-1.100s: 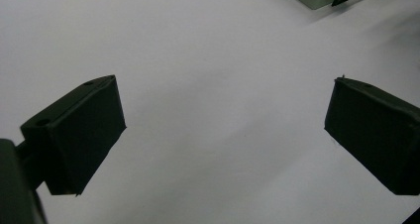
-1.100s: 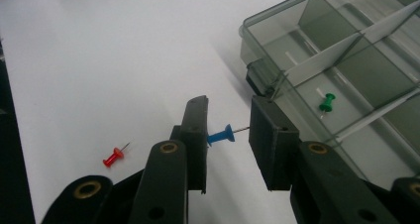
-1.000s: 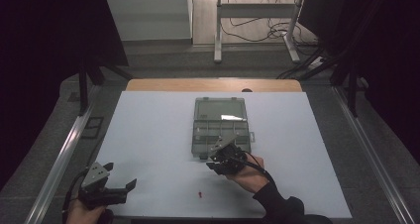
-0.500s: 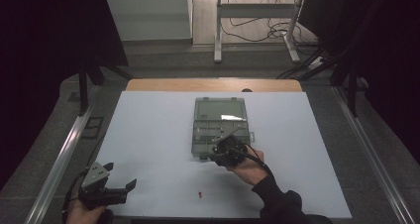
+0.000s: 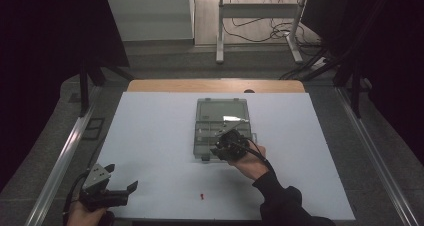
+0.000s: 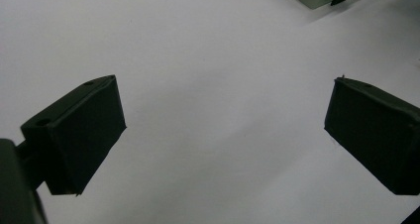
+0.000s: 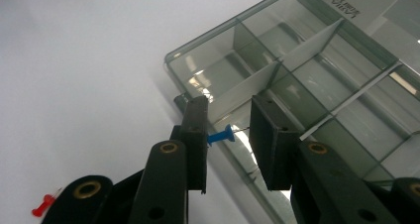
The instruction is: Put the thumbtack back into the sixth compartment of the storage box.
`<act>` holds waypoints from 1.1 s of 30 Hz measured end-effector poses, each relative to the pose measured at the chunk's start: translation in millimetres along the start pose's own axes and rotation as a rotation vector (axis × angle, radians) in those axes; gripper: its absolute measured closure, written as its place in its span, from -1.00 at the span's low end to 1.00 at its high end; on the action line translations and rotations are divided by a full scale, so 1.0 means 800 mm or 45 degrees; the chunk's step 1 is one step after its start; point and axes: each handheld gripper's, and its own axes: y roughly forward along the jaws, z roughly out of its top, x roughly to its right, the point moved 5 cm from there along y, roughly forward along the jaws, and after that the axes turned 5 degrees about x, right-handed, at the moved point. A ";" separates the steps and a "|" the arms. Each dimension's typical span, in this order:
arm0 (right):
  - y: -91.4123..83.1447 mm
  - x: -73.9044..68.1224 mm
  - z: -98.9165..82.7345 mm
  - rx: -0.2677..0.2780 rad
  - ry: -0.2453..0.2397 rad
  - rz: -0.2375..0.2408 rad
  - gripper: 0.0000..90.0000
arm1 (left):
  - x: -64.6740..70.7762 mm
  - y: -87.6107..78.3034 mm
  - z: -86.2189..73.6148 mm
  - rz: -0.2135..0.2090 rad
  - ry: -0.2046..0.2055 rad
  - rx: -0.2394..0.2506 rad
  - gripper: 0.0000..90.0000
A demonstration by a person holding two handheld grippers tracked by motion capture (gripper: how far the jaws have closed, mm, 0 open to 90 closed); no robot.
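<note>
the right gripper (image 7: 229, 135) hangs over the near edge of the clear compartment box (image 7: 317, 80) on the white surface (image 5: 150, 136). between its part-open fingers (image 7: 195, 135) a blue pushpin (image 7: 221, 134) lies crosswise, head against the left finger and needle pointing at the right one; whether it is gripped, i cannot tell. a red pushpin (image 5: 201, 195) lies on the surface nearer the person. the left gripper (image 6: 223, 130), fingers wide apart and empty, hovers by the near left corner.

dark room; grey floor (image 5: 165, 61), white cabinet (image 5: 150, 16), cables (image 5: 260, 33)
</note>
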 end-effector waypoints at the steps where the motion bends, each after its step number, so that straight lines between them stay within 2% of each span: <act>1: 0.000 0.002 0.000 0.000 0.000 -0.003 0.53 | 0.000 0.000 0.000 0.000 -0.001 0.001 -0.94; 12: 0.007 0.021 0.005 -0.008 0.045 -0.041 0.53 | 0.000 0.000 0.000 -0.002 -0.001 0.001 -0.94; 23: 0.020 0.033 0.001 -0.047 0.050 -0.075 0.52 | 0.000 0.000 0.000 -0.003 0.000 0.001 -0.94; 29: 0.018 0.033 0.001 -0.042 0.063 -0.056 0.37 | 0.000 0.000 0.000 -0.004 0.002 0.000 -0.94; 33: 0.015 0.031 0.001 -0.041 0.064 -0.048 0.20 | 0.000 0.000 0.000 -0.005 0.003 0.001 -0.94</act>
